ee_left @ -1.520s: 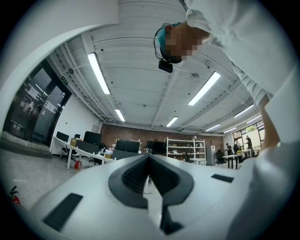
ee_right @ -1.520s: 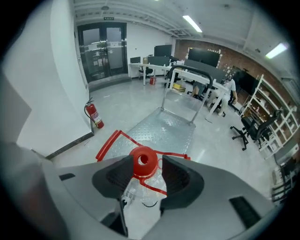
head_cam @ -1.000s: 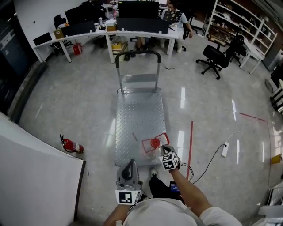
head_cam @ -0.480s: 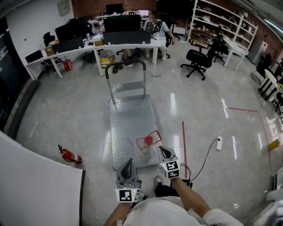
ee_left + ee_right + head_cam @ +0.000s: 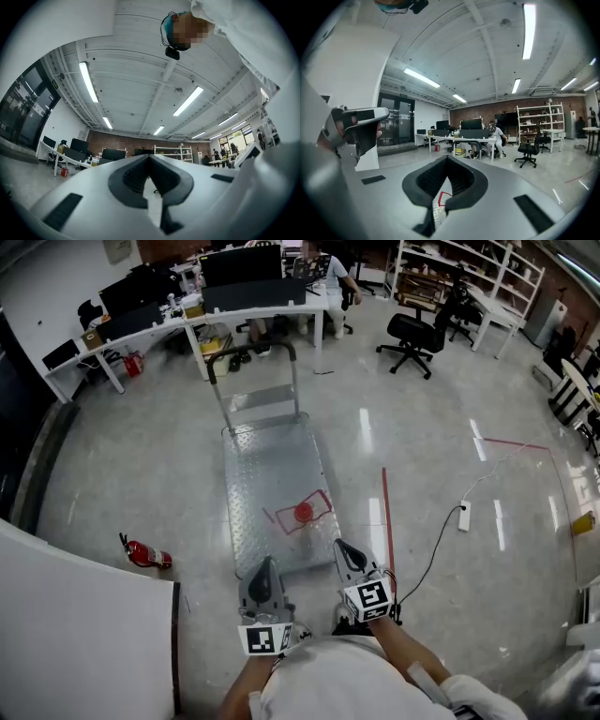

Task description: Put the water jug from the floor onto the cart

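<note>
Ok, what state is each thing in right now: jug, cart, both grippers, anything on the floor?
water jug: standing on the cart deck, cap up, held by nothing.
cart: handle upright at the far end, jug on its near end.
left gripper: shut, empty.
right gripper: shut, empty.
fire extinguisher: lying on the floor, left of the cart.

Reduced to a red sliver beyond the closed right gripper (image 5: 440, 206): water jug (image 5: 443, 194). Masked beneath that gripper, most of the cart (image 5: 436, 212). Cut off behind it, the person's forearm (image 5: 405, 658).
</note>
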A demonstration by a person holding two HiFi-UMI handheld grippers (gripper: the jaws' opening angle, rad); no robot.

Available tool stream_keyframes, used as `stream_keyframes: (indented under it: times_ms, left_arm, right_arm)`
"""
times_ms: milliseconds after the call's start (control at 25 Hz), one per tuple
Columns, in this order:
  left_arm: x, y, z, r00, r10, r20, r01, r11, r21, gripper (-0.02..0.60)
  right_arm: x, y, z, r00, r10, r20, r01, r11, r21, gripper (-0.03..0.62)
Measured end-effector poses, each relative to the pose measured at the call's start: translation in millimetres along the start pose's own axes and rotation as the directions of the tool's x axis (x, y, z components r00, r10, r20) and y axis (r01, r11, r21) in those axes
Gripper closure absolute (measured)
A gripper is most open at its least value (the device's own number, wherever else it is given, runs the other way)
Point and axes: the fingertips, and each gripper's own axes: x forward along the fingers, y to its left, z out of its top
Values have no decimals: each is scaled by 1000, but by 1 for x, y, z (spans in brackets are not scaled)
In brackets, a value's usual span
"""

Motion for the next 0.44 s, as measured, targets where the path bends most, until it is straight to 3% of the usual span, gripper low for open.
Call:
stream_keyframes:
  times_ms: [440]
  left_arm:
    - [3,-5,1,999,40,1,-40,999,25,578]
  right_arm:
    - [-9,-8,4,999,35,31,-35,999,-14,582]
